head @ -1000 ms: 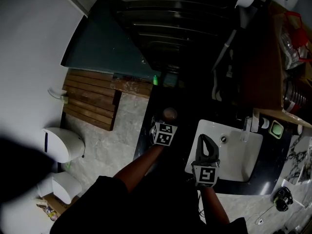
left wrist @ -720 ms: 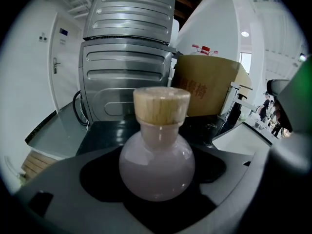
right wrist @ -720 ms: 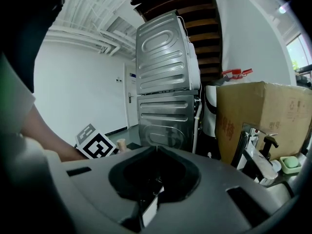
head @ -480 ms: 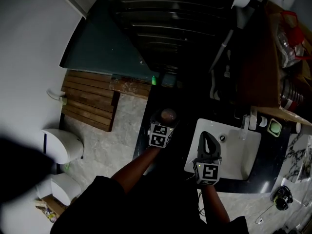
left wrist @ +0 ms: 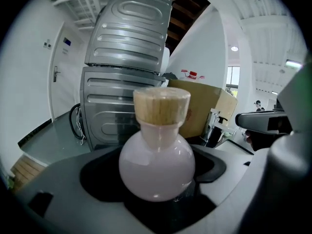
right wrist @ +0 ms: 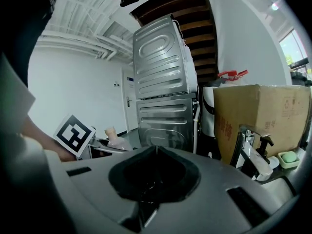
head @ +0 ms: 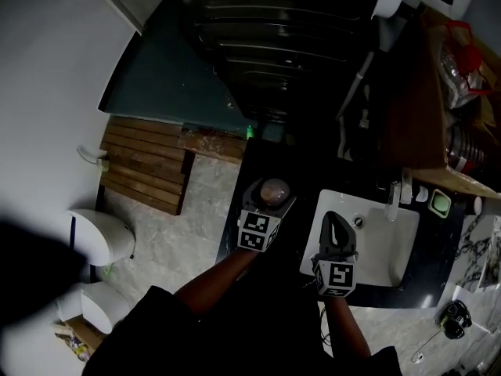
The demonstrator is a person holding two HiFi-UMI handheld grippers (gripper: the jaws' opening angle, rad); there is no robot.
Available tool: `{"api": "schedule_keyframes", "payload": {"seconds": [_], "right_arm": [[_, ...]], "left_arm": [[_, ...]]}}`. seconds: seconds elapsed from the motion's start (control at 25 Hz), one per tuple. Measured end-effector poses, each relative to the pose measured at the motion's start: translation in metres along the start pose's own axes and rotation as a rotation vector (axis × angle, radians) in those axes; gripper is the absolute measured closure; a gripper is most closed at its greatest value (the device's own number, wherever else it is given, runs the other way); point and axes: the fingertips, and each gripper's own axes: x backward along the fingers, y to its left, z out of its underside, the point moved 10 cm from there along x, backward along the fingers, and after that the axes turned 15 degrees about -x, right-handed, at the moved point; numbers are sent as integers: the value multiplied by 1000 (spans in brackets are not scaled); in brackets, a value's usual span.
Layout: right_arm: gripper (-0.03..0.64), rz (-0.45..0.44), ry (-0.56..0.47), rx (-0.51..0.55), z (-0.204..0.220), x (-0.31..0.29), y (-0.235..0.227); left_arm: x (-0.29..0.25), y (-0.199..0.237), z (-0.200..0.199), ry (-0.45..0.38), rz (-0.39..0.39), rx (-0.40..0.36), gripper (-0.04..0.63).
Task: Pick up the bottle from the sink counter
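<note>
A round pale pink bottle (left wrist: 157, 165) with a cork stopper (left wrist: 161, 106) sits upright between the jaws of my left gripper (left wrist: 156, 191), which is shut on its bulb. From the head view the bottle (head: 274, 190) shows over the dark counter left of the sink, in the left gripper (head: 272, 200). My right gripper (head: 332, 221) hovers over the white sink basin (head: 383, 249), jaws shut together and holding nothing. Seen from the right gripper (right wrist: 155, 152), the bottle (right wrist: 117, 141) is at the left.
A faucet (head: 395, 198) and a green soap (head: 444, 206) stand at the sink's far side. Steel appliances (head: 274, 37) rise behind the counter. A cardboard box (right wrist: 258, 116) stands at the right. On the floor to the left are a toilet (head: 98, 229) and a wooden slat mat (head: 145, 159).
The left gripper and the bottle have drawn back toward me and look larger in the head view. The right gripper has stayed nearly still over the sink.
</note>
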Motion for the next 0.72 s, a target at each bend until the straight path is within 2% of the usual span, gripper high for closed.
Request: {"api": "schedule_keyframes", "payload": {"seconds": [0.24, 0.48, 0.72], "right_arm": [[577, -3, -37, -2, -8, 14, 15], [577, 34, -89, 7, -15, 36, 32], [577, 56, -127, 8, -19, 61, 52]], "left_arm": [[33, -6, -18, -82, -14, 13, 202], [74, -12, -31, -139, 40, 46, 202], [116, -27, -37, -198, 64, 9, 202]]}}
